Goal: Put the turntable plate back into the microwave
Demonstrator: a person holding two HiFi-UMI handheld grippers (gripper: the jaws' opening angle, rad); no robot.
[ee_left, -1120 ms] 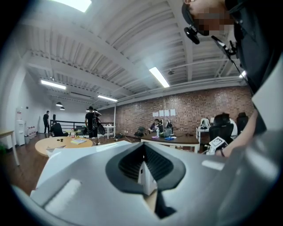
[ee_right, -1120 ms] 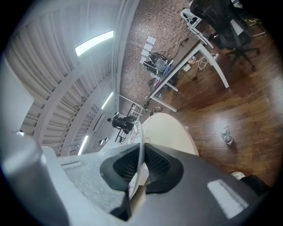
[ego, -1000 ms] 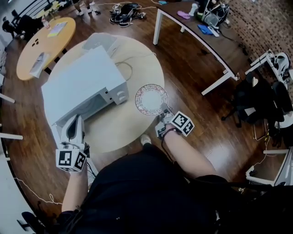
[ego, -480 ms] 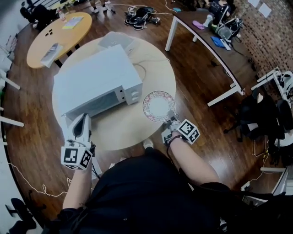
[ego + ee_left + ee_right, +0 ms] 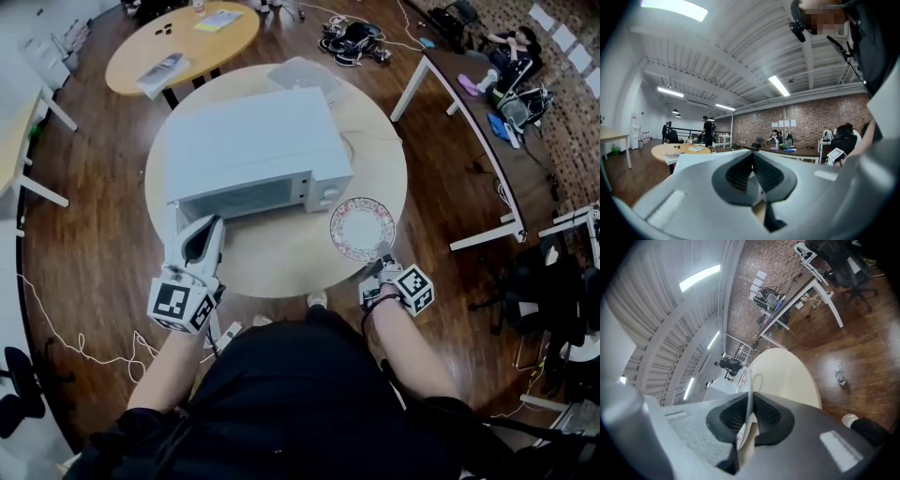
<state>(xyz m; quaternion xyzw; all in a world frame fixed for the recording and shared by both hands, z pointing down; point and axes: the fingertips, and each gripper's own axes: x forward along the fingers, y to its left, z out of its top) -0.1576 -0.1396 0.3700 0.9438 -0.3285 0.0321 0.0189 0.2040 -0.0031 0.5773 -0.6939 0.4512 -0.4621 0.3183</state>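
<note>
A white microwave (image 5: 248, 141) stands on a round pale table (image 5: 281, 267), its front facing me. Its door (image 5: 174, 225) appears swung open at the left front corner. The turntable plate (image 5: 362, 227), glass with a reddish patterned rim, hovers flat by the microwave's right front corner. My right gripper (image 5: 380, 260) is shut on its near rim. In the right gripper view the plate (image 5: 746, 380) runs edge-on between the pads (image 5: 766, 416). My left gripper (image 5: 208, 230) is by the front's left end, jaws shut (image 5: 751, 161), nothing visibly between them.
A flat grey item (image 5: 300, 73) and a cable lie on the table behind the microwave. An orange round table (image 5: 183, 37) stands farther back. A long dark desk (image 5: 469, 112) runs along the right, with office chairs (image 5: 553, 281) near it. Cables trail on the wooden floor.
The head view has swung, so the microwave now sits nearer the middle. The left gripper has shifted a little along the microwave's front. The right gripper still holds the plate at the right front corner.
</note>
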